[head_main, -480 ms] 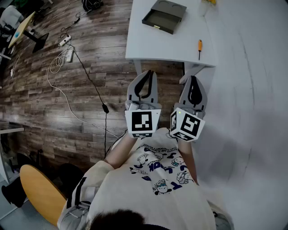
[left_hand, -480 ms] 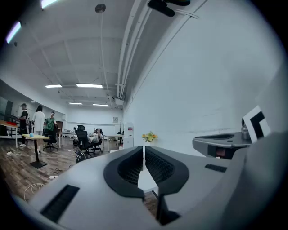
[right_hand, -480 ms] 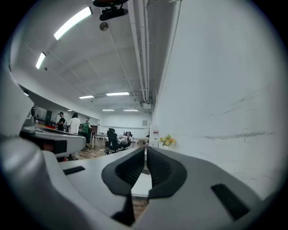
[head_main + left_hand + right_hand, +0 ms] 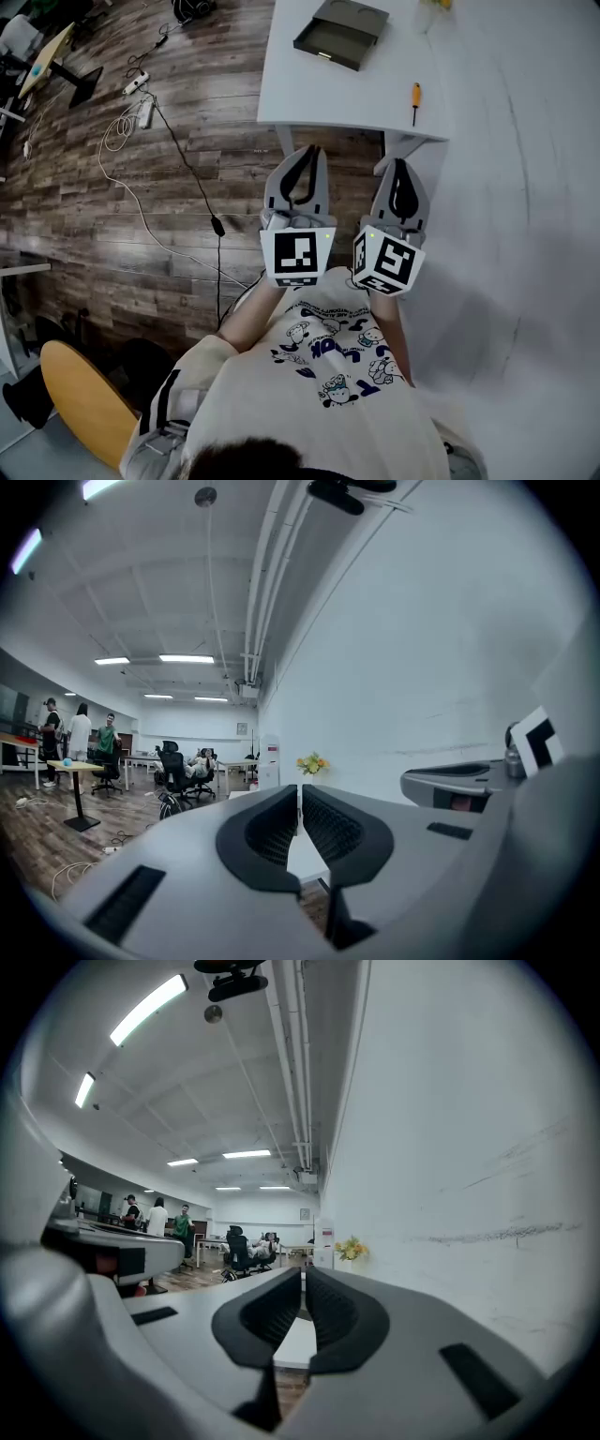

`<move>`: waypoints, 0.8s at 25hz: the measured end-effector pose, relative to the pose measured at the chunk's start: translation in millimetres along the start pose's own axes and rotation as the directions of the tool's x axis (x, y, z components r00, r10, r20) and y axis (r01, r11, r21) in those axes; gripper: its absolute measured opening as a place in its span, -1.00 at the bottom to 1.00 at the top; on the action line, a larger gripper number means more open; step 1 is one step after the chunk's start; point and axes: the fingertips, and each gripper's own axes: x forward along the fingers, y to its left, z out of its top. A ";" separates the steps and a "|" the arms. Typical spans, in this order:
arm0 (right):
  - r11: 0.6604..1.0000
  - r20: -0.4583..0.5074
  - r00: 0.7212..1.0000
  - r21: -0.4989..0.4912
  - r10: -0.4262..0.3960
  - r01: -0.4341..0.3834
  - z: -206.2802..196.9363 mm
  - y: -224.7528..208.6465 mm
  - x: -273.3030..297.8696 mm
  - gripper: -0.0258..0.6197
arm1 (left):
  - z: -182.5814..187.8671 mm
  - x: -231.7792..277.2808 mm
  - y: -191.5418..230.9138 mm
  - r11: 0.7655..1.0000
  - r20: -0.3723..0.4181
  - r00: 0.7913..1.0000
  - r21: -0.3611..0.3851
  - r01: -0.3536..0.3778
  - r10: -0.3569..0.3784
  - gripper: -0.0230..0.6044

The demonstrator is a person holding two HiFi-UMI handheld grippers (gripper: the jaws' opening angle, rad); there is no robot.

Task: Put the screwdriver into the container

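Screwdriver (image 4: 415, 101) (small, orange handle, thin dark shaft) looks untouched, so I'd say the task hasn't really started.

Going big to small: the brown wood-plank floor (image 4: 141, 234) fills most of the head view. At the top is the white rectangular table (image 4: 319, 94), hard up against a white wall on the right.

On the far-left part of that table sits the dark grey shallow rectangular container (image 4: 342, 33). It looks empty to me, though it's small in the picture and I wouldn't swear to it.

The two grey grippers are side by side, close in front of the person's chest. They hang over the floor, short of the table's near edge.

- **Left gripper** (image 4: 307, 152): jaws pressed together, nothing between them. Its own view shows only the room past the tips.
- **Right gripper** (image 4: 401, 164): same story, jaws together and empty.

The screwdriver lies flat near the table's front-right edge, shaft pointing towards the person, well apart from the container.

So everything's still left to do — reach out, open a gripper, grab the screwdriver, carry it across and drop it in. My guess is the right gripper goes for it, since it's on that side.
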 end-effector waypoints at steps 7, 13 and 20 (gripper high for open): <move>1.000 0.000 1.000 0.016 0.001 -0.001 -2.8 -6.0 8.8 -0.80 | -4.5 9.9 -1.4 1.000 -0.024 1.000 -0.003 -0.013 0.013 -0.84; 0.999 -0.023 1.000 0.032 -0.016 0.017 -13.8 -17.6 27.6 -0.80 | -12.0 32.3 -5.0 1.000 -0.039 0.999 -0.006 0.001 -0.001 -0.84; 0.998 -0.058 0.997 0.041 -0.048 0.050 -29.0 -32.3 70.6 -0.80 | -20.9 80.7 -0.8 1.000 -0.052 0.998 -0.012 0.026 -0.027 -0.84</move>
